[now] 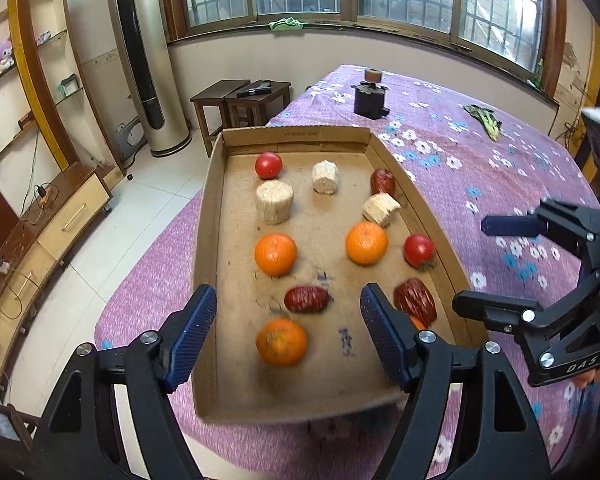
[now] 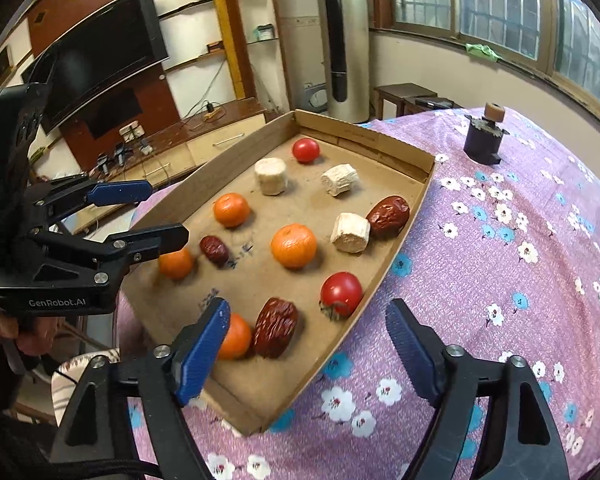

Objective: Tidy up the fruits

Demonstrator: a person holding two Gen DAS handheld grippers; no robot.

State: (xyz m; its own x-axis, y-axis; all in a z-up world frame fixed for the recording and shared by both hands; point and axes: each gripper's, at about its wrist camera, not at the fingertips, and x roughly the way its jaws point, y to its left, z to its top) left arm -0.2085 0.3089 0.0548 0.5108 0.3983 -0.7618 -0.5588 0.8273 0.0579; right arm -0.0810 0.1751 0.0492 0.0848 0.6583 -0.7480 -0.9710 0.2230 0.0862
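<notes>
- Both grippers hang above the near end of the cardboard tray [image 1: 208, 216], angled down at the fruit, nothing in either one.
- Left gripper [image 1: 288, 336]: fingers spread wide, and the near orange [image 1: 281, 342] sits right in the gap at its twelve o'clock, untouched. It looks like the handiest pick, with no turn of the wrist needed.
- A dark red date [image 1: 307, 299] lies just beyond that orange, long axis crosswise to the fingers, near but apart.
- Right gripper [image 2: 308, 356]: jaws wide too, straddling the tray's right-hand wall, with the big date [image 2: 276, 328] at eleven o'clock, standing lengthwise along the fingers. A second orange [image 2: 234, 338] is half hidden behind its left finger [image 2: 200, 354].
- A tomato [image 2: 341, 293] rests close against that wall at twelve o'clock; little room for a finger on the wall side, I'd say.
- The tray middle has open cardboard; the purple floral cloth [image 2: 500, 300] at three o'clock is clear for swinging out.
</notes>
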